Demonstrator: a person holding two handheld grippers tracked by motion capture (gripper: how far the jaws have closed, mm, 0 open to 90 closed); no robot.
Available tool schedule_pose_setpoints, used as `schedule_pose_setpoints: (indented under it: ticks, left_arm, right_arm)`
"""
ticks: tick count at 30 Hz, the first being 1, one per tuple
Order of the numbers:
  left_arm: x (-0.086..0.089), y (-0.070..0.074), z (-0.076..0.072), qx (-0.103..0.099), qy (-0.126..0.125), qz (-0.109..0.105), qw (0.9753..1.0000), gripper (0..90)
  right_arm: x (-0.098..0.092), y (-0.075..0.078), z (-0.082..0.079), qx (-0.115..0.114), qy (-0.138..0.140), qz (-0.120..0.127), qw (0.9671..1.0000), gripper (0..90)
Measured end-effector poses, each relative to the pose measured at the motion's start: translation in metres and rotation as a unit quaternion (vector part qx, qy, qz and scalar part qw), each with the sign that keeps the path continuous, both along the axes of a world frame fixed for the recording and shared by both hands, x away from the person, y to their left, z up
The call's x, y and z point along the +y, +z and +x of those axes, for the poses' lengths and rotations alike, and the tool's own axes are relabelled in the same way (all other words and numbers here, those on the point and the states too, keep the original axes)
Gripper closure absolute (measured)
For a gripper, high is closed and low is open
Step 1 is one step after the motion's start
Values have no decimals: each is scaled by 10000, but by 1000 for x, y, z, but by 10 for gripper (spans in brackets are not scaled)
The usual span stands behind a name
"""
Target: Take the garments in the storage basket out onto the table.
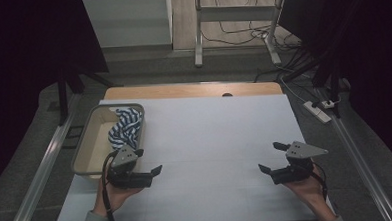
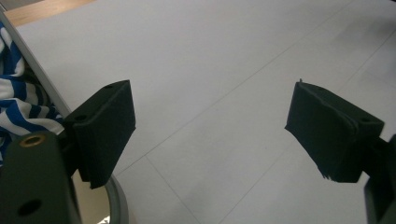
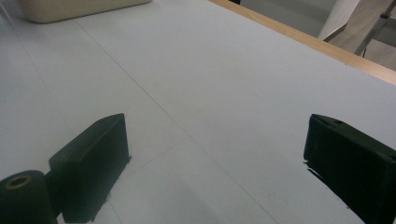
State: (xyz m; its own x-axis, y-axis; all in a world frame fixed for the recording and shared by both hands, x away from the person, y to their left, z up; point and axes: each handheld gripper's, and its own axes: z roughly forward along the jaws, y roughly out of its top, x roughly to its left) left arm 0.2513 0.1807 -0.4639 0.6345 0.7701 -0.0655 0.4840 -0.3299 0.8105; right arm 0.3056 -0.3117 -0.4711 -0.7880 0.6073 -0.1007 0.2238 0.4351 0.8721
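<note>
Near edge of the table (image 1: 211, 155): two hands come in from the bottom of the high view, each with a hand-held gripper. Left hand-held gripper (image 1: 148, 162) has its jaws spread wide and empty; it hovers just beside the near right corner of the basket (image 1: 85, 145), jaws aimed toward the table's middle. In the left gripper view the basket rim (image 2: 116, 200) sits right under the left jaw, with the striped cloth (image 2: 14, 102) at the far left edge. Right hand-held gripper (image 1: 273, 158) is likewise released, holding nothing, well apart from the basket over bare white surface; the right gripper view shows the basket (image 3: 79, 9) far off at the top. Farther back, the striped cloth (image 1: 125, 127), blue and white, lies bunched in the basket's far right part, one fold draped up against the rim. Judgement: the step in hand is most likely a reach for the cloth. To do it well, turn the left jaws back toward the basket, come down over the highest fold near the rim, close on a thick bunch rather than a single layer, and lift straight up so the basket does not drag. Beyond the table: floor, a metal stand, cables.
</note>
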Motion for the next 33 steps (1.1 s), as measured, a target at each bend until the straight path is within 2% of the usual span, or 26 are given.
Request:
schedule_pose_setpoints:
  ticks: [9,13,17,22,33]
  left_arm:
    - [2,-2,-1,10,44,-21,10000,152]
    - [6,-2,-2,-14,37,-15,10000,152]
    - [8,0,-1,-36,32,-83,10000,152]
    - [5,1,0,-34,-29,0,10000,150]
    - [3,6,4,-69,-36,21,10000,150]
  right_arm:
    - [-1,1,-1,98,8,40,9999,63]
    - [0,4,-2,123,6,132,9998,64]
    - [1,3,-3,160,-13,135,9998,64]
    - [2,2,-1,221,10,91,9997,63]
    - [-1,1,-2,266,24,171,9995,64]
